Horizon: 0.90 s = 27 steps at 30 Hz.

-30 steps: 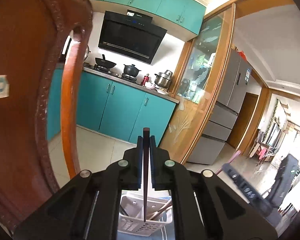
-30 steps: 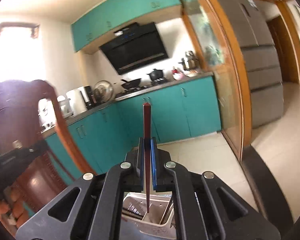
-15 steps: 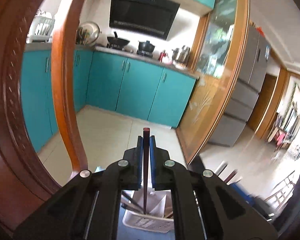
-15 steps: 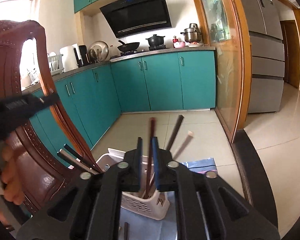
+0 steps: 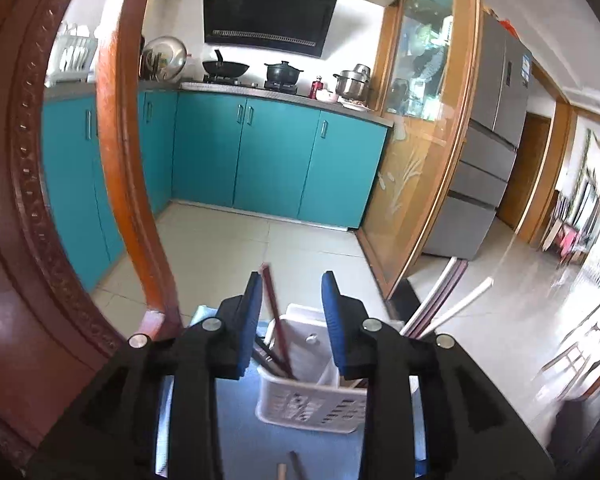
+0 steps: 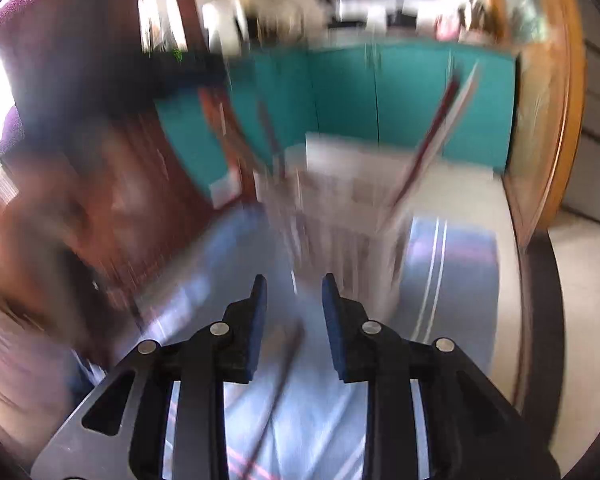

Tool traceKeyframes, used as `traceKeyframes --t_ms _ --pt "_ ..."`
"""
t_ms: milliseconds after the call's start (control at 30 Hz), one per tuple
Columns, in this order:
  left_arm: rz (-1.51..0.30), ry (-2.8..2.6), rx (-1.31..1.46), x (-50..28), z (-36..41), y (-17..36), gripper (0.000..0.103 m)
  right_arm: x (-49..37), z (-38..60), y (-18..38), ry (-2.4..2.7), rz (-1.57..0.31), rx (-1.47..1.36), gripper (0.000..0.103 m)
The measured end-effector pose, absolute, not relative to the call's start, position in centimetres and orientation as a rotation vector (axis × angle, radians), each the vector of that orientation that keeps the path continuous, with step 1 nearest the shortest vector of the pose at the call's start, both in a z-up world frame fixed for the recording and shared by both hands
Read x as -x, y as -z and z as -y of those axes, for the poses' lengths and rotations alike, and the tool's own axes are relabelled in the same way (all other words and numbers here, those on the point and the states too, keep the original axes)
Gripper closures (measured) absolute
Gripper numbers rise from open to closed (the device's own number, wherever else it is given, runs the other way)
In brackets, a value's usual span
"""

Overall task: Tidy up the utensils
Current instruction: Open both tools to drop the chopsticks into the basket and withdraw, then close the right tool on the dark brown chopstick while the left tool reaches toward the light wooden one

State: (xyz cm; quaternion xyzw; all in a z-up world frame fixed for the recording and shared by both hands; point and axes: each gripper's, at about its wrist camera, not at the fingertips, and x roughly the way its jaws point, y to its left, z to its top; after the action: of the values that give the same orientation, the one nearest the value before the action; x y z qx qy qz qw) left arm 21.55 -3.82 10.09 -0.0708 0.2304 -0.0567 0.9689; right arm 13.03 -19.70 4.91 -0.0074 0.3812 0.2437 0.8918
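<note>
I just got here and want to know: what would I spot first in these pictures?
Probably the white basket low in the middle of the left view, with dark chopsticks leaning up out of it. The left gripper frames it, jaws apart. Behind stand bright teal cabinets; the right view is mostly blur.

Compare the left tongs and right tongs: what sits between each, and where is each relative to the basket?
The left tongs have a dark chopstick leaning by one pad, unclamped, its foot in the basket; the right tongs grip nothing, a blurred stick lying on the cloth beneath. The left tongs hang over the basket; the right tongs sit further back, basket ahead. Shared: both open, jaws just been opening.
</note>
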Motion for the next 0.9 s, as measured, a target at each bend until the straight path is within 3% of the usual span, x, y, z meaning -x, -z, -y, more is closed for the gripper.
traceKeyframes --t_ms 200,367,567,667,767,900 --pt "-0.421 -0.076 0.022 -18.6 2.7 -6.4 0.071 -14.5 16.7 2.5 -0.464 -1.06 0.094 0.074" --pt "-0.558 -0.085 0.022 -19.0 1.5 -3.6 0.071 -14.9 14.9 4.2 -0.468 -1.105 0.106 0.074" --pt "-0.542 -0.1 -0.022 -18.1 1.2 -2.8 0.071 -15.5 12.5 5.7 -0.413 -1.123 0.15 0.075" --pt "-0.542 -0.097 -0.051 -17.8 1.3 -2.5 0.071 -15.7 12.4 5.7 -0.371 -1.124 0.142 0.094" --pt "-0.544 -0.087 -0.06 -17.4 1.5 -2.3 0.064 -16.1 14.3 5.6 -0.338 -1.162 0.046 0.094" --pt "-0.546 -0.074 -0.077 -17.0 2.0 -2.3 0.063 -15.6 17.9 5.5 -0.267 -1.196 -0.064 0.095"
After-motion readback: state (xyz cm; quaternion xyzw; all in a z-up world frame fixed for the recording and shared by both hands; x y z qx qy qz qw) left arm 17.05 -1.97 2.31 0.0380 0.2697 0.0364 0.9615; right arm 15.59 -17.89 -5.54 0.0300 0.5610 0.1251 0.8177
